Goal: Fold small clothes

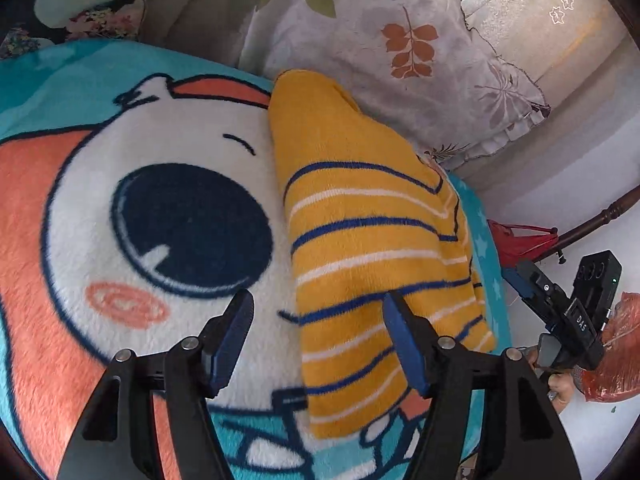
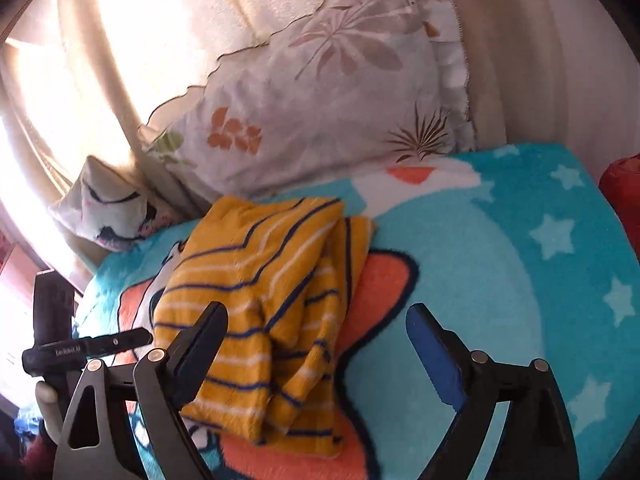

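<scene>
Left gripper [image 1: 318, 338] hangs open over the near edge of the yellow striped garment [image 1: 372, 248], nothing between its pads; right gripper [image 2: 316, 354] likewise stands wide and empty. Garment lies folded into a narrow bundle on the cartoon blanket [image 1: 120, 208], just before the floral pillow [image 1: 400, 64]. Judgement: fold looks nearly complete; any remaining tidy-up should pinch only loose edge layers, avoiding the blanket pile. Both grippers tilt downward toward the bed.
</scene>
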